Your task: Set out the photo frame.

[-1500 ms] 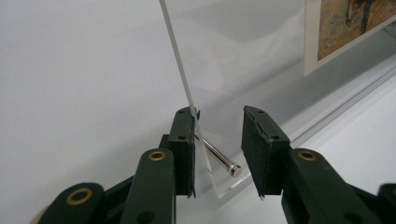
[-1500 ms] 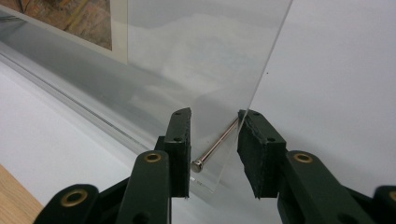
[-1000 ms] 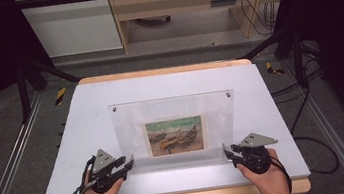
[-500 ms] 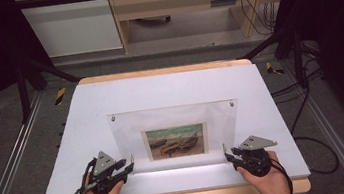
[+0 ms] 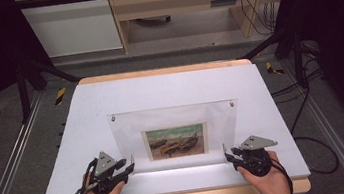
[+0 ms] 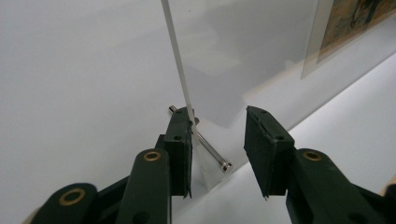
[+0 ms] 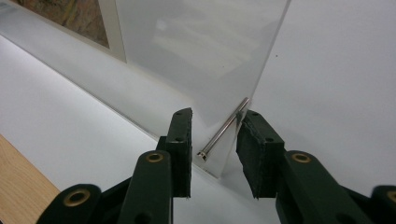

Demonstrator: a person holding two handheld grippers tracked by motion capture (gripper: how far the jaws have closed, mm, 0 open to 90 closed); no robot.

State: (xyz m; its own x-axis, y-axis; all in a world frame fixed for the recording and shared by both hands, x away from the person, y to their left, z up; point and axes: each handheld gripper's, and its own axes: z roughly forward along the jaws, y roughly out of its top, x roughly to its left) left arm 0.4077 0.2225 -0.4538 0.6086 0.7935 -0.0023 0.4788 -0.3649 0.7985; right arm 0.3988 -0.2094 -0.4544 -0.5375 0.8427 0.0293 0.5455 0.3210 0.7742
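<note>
Left gripper view is showing the acrylic frame [image 6: 233,56] standing upright on the white table [image 6: 70,70], its lower corner sitting between the left gripper [image 6: 217,140] fingers, jaws just opening; right gripper [image 7: 212,140] is likewise straddling its corner, jaws apart.

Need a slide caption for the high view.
Left tool and right tool flank the bottom corners of an upright clear picture frame on a white table.
</note>
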